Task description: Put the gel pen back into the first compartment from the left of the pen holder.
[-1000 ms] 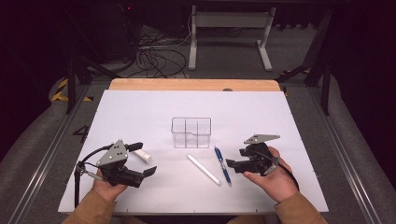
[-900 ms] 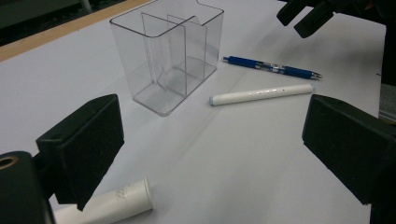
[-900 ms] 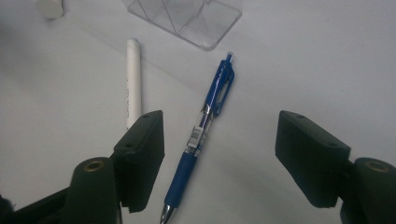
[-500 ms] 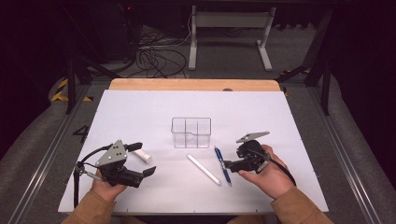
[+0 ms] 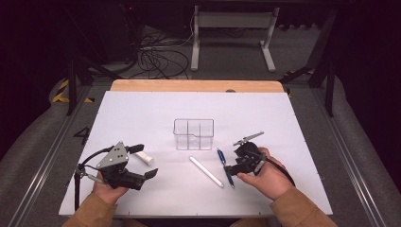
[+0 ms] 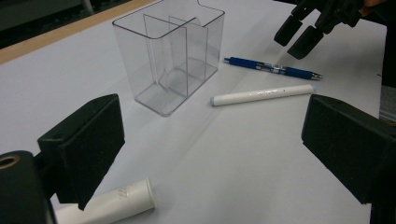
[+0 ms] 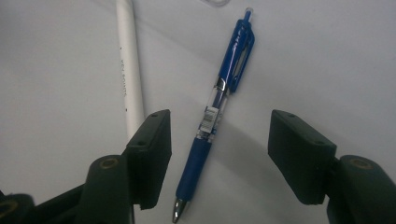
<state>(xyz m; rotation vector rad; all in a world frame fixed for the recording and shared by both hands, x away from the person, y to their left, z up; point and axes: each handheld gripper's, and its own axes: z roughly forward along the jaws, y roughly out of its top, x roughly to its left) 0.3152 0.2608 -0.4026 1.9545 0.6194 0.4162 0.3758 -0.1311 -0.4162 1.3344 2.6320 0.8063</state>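
A blue pen (image 5: 220,153) lies on the white table right of centre, beside a long white pen (image 5: 206,171). My right gripper (image 5: 230,163) hangs low over the blue pen (image 7: 229,88), one jaw on each side. Its jaws have just been closing, but there is still a gap to the pen on both sides. The white pen (image 7: 128,70) lies outside the left jaw. My left gripper (image 5: 146,161) rests open at the front left, with a short white tube (image 5: 143,157) beside its jaws. A clear divided organizer (image 5: 194,134) stands mid-table.
From the left gripper (image 6: 217,140), the organizer (image 6: 170,56) stands ahead, with the white pen (image 6: 261,94), the blue pen (image 6: 271,68) and the right gripper (image 6: 299,35) behind it. The short tube (image 6: 112,207) lies low left. A wooden strip (image 5: 194,85) edges the table's far side.
The right gripper has moved left and tipped down over the blue pen, and its jaws have narrowed. The left gripper has stayed put.
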